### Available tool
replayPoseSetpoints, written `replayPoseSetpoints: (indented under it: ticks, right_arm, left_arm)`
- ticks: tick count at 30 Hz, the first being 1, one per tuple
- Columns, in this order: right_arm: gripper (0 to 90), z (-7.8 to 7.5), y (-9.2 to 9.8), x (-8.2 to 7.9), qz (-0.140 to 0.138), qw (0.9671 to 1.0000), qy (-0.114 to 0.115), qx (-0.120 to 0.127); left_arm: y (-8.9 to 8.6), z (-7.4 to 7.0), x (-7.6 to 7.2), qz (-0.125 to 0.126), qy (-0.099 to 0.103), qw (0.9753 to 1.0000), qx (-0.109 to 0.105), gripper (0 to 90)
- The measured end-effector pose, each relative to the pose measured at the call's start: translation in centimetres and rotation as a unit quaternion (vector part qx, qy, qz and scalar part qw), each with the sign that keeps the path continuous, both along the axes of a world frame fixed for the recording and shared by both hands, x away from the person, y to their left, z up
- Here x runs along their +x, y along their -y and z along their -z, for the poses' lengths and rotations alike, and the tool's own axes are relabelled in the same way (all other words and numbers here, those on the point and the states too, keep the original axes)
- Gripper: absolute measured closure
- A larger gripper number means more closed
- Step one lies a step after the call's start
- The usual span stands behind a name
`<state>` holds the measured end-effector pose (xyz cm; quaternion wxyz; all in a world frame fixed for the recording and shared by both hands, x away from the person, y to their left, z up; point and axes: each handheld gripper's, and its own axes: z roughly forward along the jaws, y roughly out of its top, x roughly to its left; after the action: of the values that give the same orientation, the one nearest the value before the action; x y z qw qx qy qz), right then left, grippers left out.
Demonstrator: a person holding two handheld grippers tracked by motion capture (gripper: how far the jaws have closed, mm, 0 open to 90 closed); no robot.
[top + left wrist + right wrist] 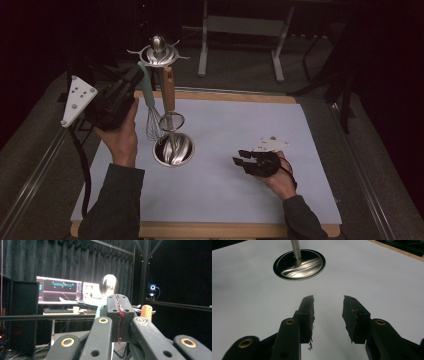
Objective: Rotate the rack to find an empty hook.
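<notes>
A metal utensil stand [158,50] rises from a round shiny base [173,150] on the white table top. From its top hang a whisk [153,122] with a teal handle and a wooden-handled skimmer [168,90]. My left gripper [135,80] is raised beside the top of the teal handle, jaws pressed together. In the left gripper view the shut left gripper [118,300] has the teal handle [99,311] just behind and under it and the wooden handle [146,312] to its right. My right gripper [240,159] rests low on the table, open and holding nothing, pointing at the base [299,263].
The white sheet [225,200] covers a wooden table with its far edge [225,96] behind the stand. A grey frame [240,30] stands on the floor beyond. Monitors on a desk [60,291] and dark curtains appear in the left gripper view.
</notes>
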<state>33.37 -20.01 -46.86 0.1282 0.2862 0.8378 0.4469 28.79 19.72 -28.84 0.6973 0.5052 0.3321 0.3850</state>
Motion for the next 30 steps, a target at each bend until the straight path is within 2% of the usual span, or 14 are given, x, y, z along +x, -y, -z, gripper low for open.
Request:
replayPoseSetpoints:
  ticks: [15,22,30]
  right_arm:
    - [60.5,0.0,0.0,0.0,-0.002,1.0000,0.000,0.000]
    - [60.5,0.0,0.1,0.0,-0.001,1.0000,-0.001,0.000]
    - [60.5,0.0,0.1,0.0,-0.002,1.0000,-0.001,-0.001]
  left_arm:
    - [-0.7,0.2,0.5,-0.005,0.004,0.9999,-0.012,90.0]
    - [-1.5,0.7,1.1,-0.010,-0.006,0.9994,-0.031,90.0]
    - [-2.0,0.6,1.5,-0.019,-0.013,0.9993,-0.031,90.0]
